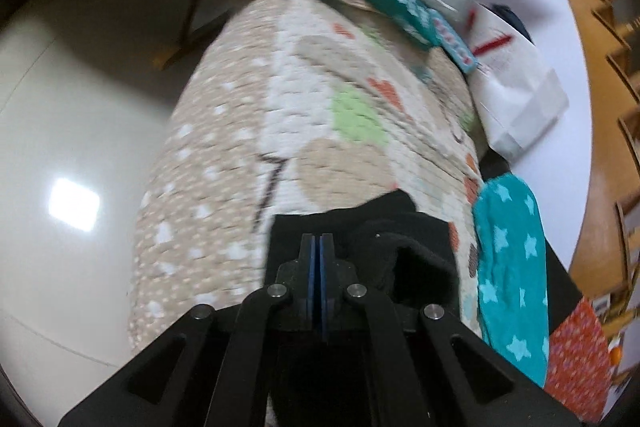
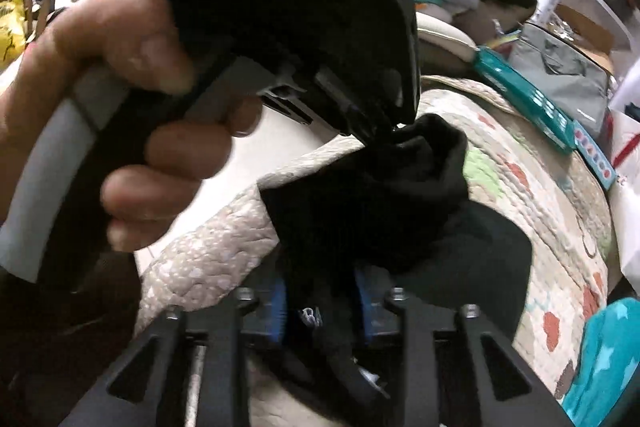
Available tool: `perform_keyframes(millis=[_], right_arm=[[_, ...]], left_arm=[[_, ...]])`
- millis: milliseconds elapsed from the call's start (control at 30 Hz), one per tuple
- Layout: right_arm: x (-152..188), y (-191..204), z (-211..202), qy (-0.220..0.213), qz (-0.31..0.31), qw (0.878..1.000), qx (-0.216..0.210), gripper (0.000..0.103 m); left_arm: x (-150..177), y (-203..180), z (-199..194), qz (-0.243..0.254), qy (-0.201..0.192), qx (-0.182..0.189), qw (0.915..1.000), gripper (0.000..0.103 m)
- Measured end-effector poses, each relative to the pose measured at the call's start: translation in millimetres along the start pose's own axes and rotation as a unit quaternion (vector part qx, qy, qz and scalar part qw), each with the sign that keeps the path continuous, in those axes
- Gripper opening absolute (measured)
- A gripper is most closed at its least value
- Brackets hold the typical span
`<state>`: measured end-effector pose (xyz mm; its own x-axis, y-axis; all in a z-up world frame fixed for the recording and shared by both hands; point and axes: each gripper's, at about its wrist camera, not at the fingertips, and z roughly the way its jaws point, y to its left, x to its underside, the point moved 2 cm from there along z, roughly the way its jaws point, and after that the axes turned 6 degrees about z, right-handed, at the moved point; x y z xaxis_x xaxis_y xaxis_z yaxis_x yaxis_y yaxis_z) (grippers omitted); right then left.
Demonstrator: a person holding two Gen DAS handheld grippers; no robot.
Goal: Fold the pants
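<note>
The black pants (image 1: 384, 227) hang bunched over a quilted patterned bedspread (image 1: 280, 115). My left gripper (image 1: 319, 247) is shut on the pants' edge, its blue pads pressed together on the cloth. In the right wrist view the left gripper (image 2: 380, 129) and the hand holding it fill the upper left, pinching the pants (image 2: 380, 195) from above. My right gripper (image 2: 322, 301) has its blue pads apart with a fold of black cloth between them; the grip looks closed on the cloth.
A teal star-print cloth (image 1: 508, 267) lies at the right on the bedspread (image 2: 520, 187). A teal box (image 1: 400, 3), white paper bag (image 1: 516, 75) and grey bag (image 2: 568, 75) lie at the far end. Glossy floor (image 1: 72, 147) lies left.
</note>
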<state>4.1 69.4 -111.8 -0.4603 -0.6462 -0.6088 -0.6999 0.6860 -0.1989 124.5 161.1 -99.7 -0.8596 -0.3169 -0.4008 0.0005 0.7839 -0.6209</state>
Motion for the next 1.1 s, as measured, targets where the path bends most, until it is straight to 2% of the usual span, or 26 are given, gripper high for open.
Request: perform_keyframes(millis=[33, 67, 100, 133, 167, 267, 367, 433, 500, 600, 700, 767, 800, 833, 867, 1000, 1100], right_arm=[[1.7, 2.5, 0.3, 0.003, -0.002, 1.000, -0.007, 0.065], [5.0, 5.9, -0.2, 0.005, -0.009, 1.000, -0.007, 0.067], [6.8, 9.4, -2.2, 0.005, -0.016, 1.000, -0.004, 0.067], [9.0, 11.6, -5.4, 0.005, -0.025, 1.000, -0.001, 0.068], [11.8, 12.1, -8.9, 0.005, -0.030, 1.000, -0.001, 0.068], [24.7, 1.6, -32.5, 0.000, -0.020, 1.000, -0.020, 0.068], [36.9, -29.0, -62.5, -0.009, 0.022, 0.999, -0.024, 0.068], [41.8, -54.0, -77.6, -0.019, 0.062, 0.998, -0.012, 0.068], [41.7, -88.3, -83.6, -0.027, 0.118, 0.993, 0.007, 0.068], [44.6, -121.0, -80.2, -0.021, 0.188, 0.982, 0.016, 0.068], [47.4, -135.6, -64.3, -0.005, 0.230, 0.973, -0.007, 0.068], [55.2, -137.8, -52.1, 0.012, 0.248, 0.968, -0.028, 0.068], [60.9, -136.2, -45.2, 0.021, 0.258, 0.965, -0.041, 0.068], [65.2, -135.5, -41.6, 0.026, 0.266, 0.963, -0.044, 0.070], [68.0, -136.6, -38.8, 0.027, 0.273, 0.961, -0.047, 0.071], [76.1, -138.3, -37.7, 0.029, 0.288, 0.955, -0.062, 0.076], [75.5, -142.1, -38.7, 0.030, 0.297, 0.952, -0.072, 0.077]], left_arm=[[1.2, 5.5, -0.1, -0.010, 0.002, -0.001, 0.9999, 0.000], [2.5, 10.5, -0.8, -0.018, 0.004, -0.002, 0.9998, 0.004], [4.0, 15.4, -2.9, -0.028, 0.006, -0.004, 0.9996, 0.007], [5.3, 18.2, -5.7, -0.034, 0.005, -0.008, 0.9994, 0.016], [6.3, 20.6, -9.0, -0.039, 0.003, -0.011, 0.9992, 0.020], [9.5, 25.9, -27.6, -0.053, -0.010, -0.017, 0.9984, 0.023], [12.8, 26.9, -44.4, -0.066, -0.024, -0.041, 0.9967, 0.025], [15.0, 13.6, -54.2, -0.049, -0.038, -0.056, 0.9965, 0.025], [16.2, -11.3, -52.8, -0.012, -0.036, -0.064, 0.9973, 0.027], [16.1, -38.1, -36.5, 0.024, -0.021, -0.093, 0.9952, 0.041], [13.9, -39.3, -6.3, 0.012, 0.007, -0.114, 0.9933, 0.042], [14.2, -21.5, 10.5, -0.025, 0.020, -0.138, 0.9899, 0.045], [15.1, -11.2, 14.9, -0.048, 0.019, -0.138, 0.9892, 0.047], [16.7, -2.0, 16.4, -0.071, 0.014, -0.126, 0.9894, 0.054], [18.9, 6.1, 16.2, -0.092, 0.009, -0.111, 0.9895, 0.056], [26.1, 24.8, 13.2, -0.138, 0.002, -0.042, 0.9895, 0.056], [27.1, 26.3, -2.7, -0.154, -0.013, -0.017, 0.9879, 0.056]])
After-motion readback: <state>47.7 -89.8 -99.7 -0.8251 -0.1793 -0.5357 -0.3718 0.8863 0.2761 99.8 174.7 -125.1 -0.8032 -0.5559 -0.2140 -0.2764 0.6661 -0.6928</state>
